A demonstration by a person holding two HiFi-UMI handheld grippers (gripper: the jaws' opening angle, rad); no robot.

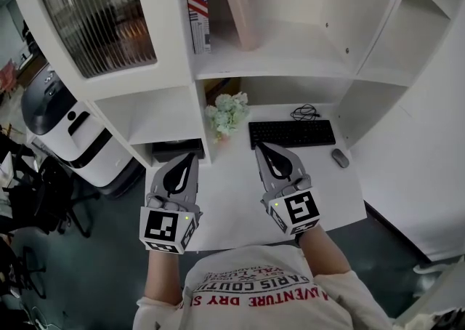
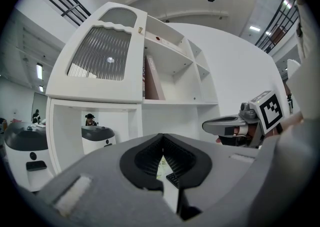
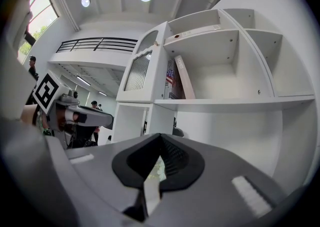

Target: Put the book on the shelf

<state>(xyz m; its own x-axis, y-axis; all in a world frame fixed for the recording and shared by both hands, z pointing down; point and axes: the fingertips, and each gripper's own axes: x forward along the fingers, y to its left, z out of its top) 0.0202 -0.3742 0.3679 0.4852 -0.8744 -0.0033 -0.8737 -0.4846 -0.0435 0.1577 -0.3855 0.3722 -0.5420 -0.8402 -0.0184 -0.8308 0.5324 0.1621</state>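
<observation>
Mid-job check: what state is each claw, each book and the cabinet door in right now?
Left claw: shut, empty.
Right claw: shut, empty.
Flag-spine book: upright on the shelf.
Pink book: on the shelf, tilted, top leaning toward the flag-spine book.
Cabinet door: closed.

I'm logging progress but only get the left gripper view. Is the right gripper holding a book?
Observer: No. The right gripper view shows the right gripper with jaws together, nothing between them.
Operator: Any book lying on the desk?
Observer: None in the head view: it holds a keyboard, a mouse, flowers and a cable.
Operator: And the shelf?
Observer: A flag-spined book and a pink book stand there.
</observation>
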